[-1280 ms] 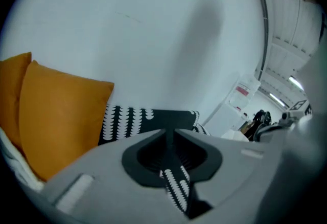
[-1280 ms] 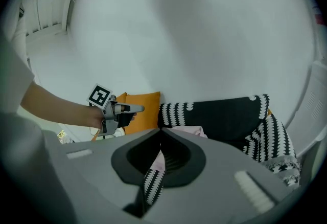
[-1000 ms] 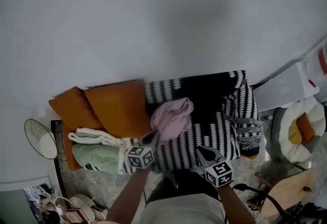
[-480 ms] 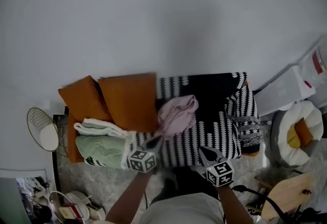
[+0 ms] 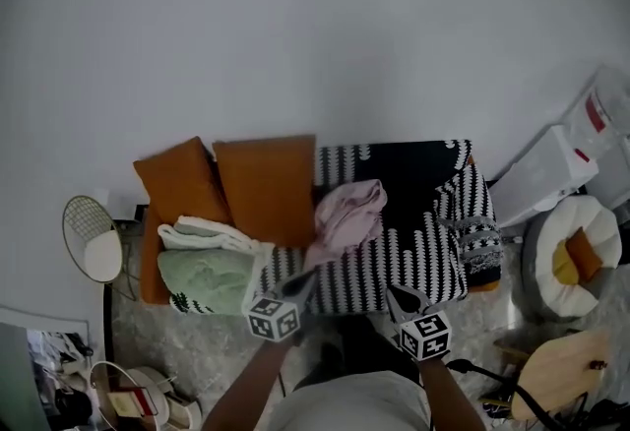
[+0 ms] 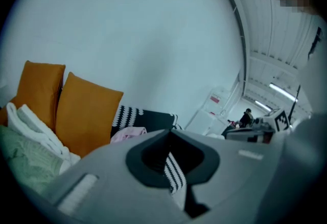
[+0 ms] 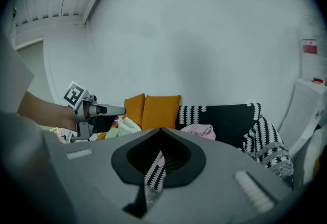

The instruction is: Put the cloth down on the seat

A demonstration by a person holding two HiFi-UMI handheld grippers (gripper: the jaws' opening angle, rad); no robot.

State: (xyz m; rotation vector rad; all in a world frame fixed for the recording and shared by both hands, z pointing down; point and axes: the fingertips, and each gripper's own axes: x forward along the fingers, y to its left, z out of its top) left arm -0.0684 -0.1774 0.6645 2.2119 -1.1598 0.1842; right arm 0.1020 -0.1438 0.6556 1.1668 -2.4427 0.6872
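The pink cloth (image 5: 346, 219) lies crumpled on the seat of the sofa (image 5: 418, 252), which has a black-and-white patterned cover. It also shows as a pink cloth (image 6: 127, 133) past the left jaws and as the pink cloth (image 7: 200, 130) in the right gripper view. My left gripper (image 5: 306, 276) is shut and empty, just off the sofa's front edge, below the cloth. My right gripper (image 5: 398, 294) is also shut and empty, in front of the seat to the right. The left gripper (image 7: 104, 111) appears from the side in the right gripper view.
Two orange cushions (image 5: 264, 187) lean on the sofa's left back, with a green and white blanket (image 5: 209, 272) in front of them. A round wire stand (image 5: 91, 244) is at the left. White boxes (image 5: 551, 173), a round pet bed (image 5: 579, 254) and a wooden table (image 5: 554, 376) stand at the right.
Both grippers have drawn back from the sofa toward me; the left one has come away from the cloth's lower edge. The pink cloth stays on the seat.
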